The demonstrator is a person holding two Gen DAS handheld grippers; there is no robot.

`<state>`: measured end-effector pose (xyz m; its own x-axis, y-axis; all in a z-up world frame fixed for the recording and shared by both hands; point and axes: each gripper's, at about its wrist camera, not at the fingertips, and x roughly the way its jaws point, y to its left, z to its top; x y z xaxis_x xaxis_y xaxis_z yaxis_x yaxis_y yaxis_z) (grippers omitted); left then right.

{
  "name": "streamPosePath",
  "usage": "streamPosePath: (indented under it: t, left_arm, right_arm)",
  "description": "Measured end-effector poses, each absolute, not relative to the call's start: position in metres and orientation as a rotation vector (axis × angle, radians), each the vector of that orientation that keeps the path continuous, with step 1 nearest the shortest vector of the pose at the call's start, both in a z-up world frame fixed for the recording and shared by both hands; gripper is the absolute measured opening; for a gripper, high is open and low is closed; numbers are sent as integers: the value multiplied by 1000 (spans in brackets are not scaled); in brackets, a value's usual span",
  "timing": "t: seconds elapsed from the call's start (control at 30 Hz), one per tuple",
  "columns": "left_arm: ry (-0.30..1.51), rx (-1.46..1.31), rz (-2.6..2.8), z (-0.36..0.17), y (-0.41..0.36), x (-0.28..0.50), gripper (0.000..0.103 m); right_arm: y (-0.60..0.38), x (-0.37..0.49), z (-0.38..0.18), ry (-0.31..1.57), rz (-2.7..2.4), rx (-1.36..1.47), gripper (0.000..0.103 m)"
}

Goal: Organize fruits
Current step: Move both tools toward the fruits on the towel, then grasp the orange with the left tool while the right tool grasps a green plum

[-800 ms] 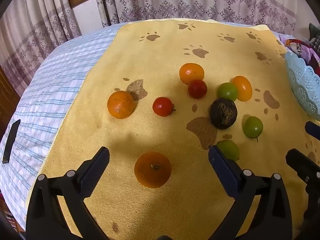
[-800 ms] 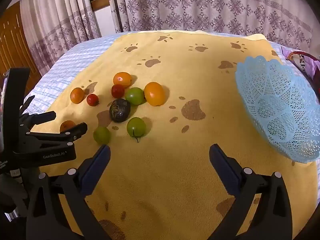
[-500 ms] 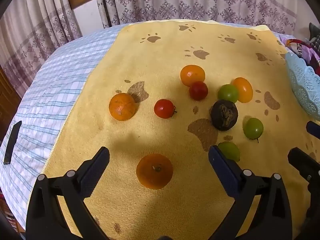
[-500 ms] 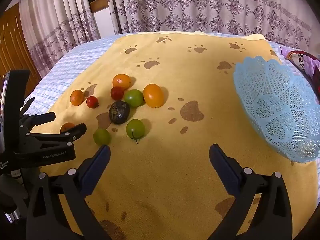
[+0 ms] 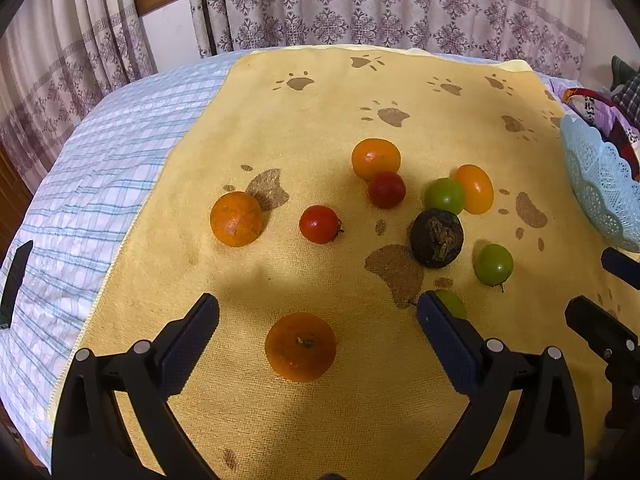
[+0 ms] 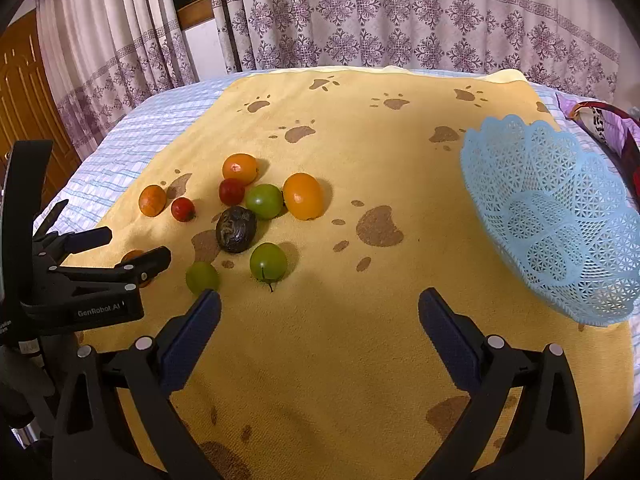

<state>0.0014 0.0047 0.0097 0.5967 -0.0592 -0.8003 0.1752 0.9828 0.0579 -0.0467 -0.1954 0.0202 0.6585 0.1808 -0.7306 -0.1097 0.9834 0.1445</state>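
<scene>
Several fruits lie on a yellow paw-print towel point(image 5: 320, 100). My left gripper point(image 5: 318, 306) is open, and a mandarin point(image 5: 300, 346) sits on the towel between its fingers, untouched. Farther off lie another mandarin point(image 5: 236, 218), two red tomatoes point(image 5: 319, 224), two orange tomatoes point(image 5: 375, 158), a dark wrinkled fruit point(image 5: 437, 237) and three green fruits point(image 5: 494, 264). My right gripper point(image 6: 320, 300) is open over bare towel, right of the fruit cluster point(image 6: 236, 228). A light blue lattice basket point(image 6: 560, 216) stands tilted at the right.
The towel lies on a blue checked bedsheet point(image 5: 100, 184). Patterned curtains point(image 6: 400, 20) hang behind, and a wooden door point(image 6: 24, 104) is at the far left. Coloured cloth point(image 6: 600, 120) lies behind the basket. A dark flat object point(image 5: 14, 280) rests on the sheet's left edge.
Both grippers have drifted only slightly. The jaws stay wide, and no fruit has moved or been taken hold of.
</scene>
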Motion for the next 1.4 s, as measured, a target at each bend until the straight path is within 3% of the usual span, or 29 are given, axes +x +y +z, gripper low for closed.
streamPosePath:
  t: [1.3, 1.4]
  left_arm:
    - [863, 162, -69, 36, 30, 22, 98]
    - [905, 147, -94, 31, 32, 29, 98]
  right_arm:
    - [-176, -11, 36, 852, 244, 84, 100]
    - [-177, 0, 25, 902, 242, 138, 87]
